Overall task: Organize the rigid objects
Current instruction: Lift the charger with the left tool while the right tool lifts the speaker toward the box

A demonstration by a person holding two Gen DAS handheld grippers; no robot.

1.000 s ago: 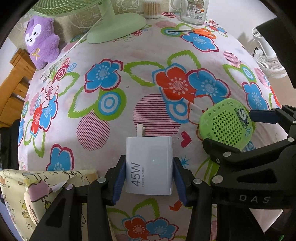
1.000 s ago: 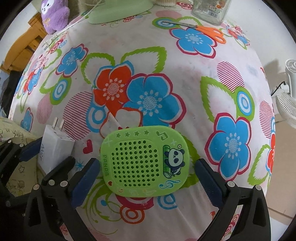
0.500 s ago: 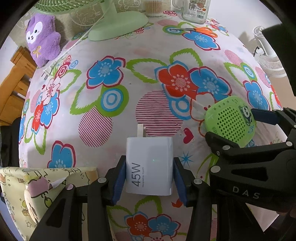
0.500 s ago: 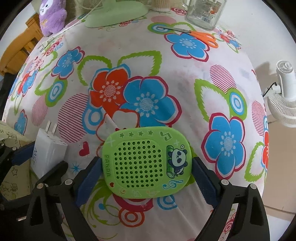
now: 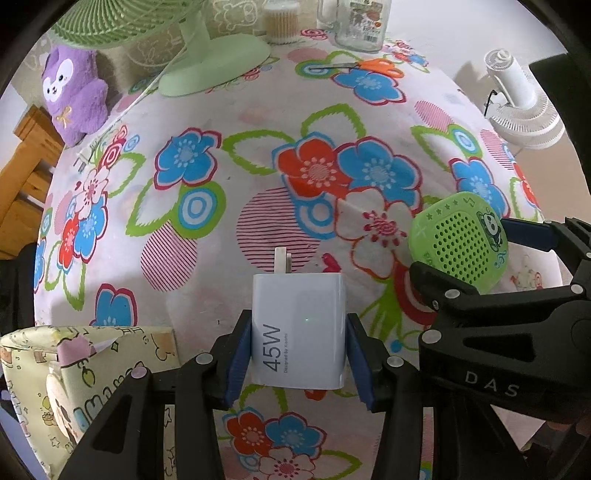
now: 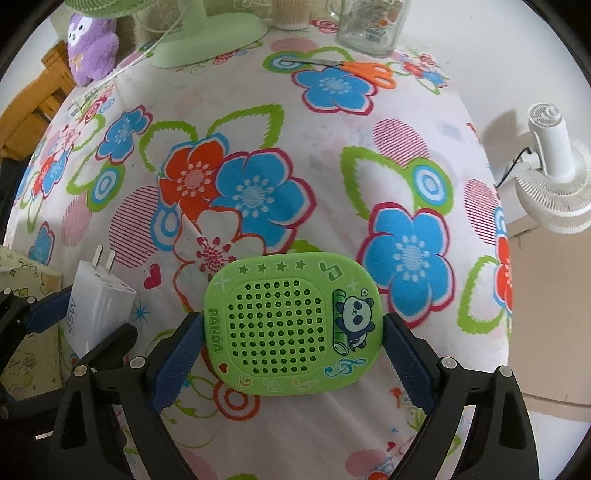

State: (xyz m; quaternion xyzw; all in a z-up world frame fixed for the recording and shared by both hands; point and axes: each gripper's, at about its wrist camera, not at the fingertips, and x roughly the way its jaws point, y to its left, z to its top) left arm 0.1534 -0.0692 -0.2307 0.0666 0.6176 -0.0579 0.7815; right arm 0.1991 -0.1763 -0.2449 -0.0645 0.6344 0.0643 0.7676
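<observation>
A white 45W charger (image 5: pixel 297 306), prongs pointing away, sits between the blue pads of my left gripper (image 5: pixel 298 343), which is shut on it just above the flowered tablecloth (image 5: pixel 258 166). To its right, a green perforated panda device (image 6: pixel 291 295) is held flat by my right gripper (image 6: pixel 293 325), both pads pressing its left and right edges. In the left wrist view the panda device (image 5: pixel 458 240) and right gripper (image 5: pixel 476 251) show at the right edge. The charger (image 6: pixel 98 302) appears at the left of the right wrist view.
A patterned paper box (image 5: pixel 74 369) stands at the near left. At the back are a green fan base (image 5: pixel 218 70), a purple plush (image 5: pixel 75 99), a glass jar (image 5: pixel 364 22) and orange scissors (image 5: pixel 373 66). A white fan (image 5: pixel 517 107) stands beyond the right edge.
The right gripper's pads closed from a wide stance onto the green panda device and rose slightly with it. The left gripper kept its hold on the charger, barely moving.
</observation>
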